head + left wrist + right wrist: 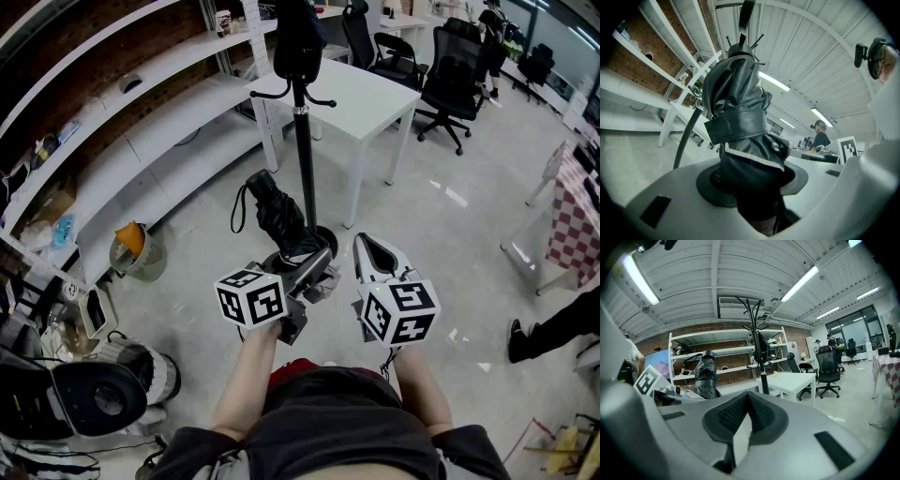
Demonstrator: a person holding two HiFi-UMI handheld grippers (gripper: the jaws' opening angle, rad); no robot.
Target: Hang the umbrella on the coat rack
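A pale, glossy floor point(450, 244) spreads through an open office. White shelves point(159, 70) run along a brick wall point(94, 66) on the left. A white desk point(375, 94) stands further off, with black office chairs point(450, 80) beside it. Long strip lights point(640, 280) cross the white panelled ceiling point(740, 268).

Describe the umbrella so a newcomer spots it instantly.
Find the white table and the black coat rack pole standing before it. Just left of that pole, the black folded fabric umbrella sticks up from the left tool; its wrap strap and dangling wrist loop set it apart.
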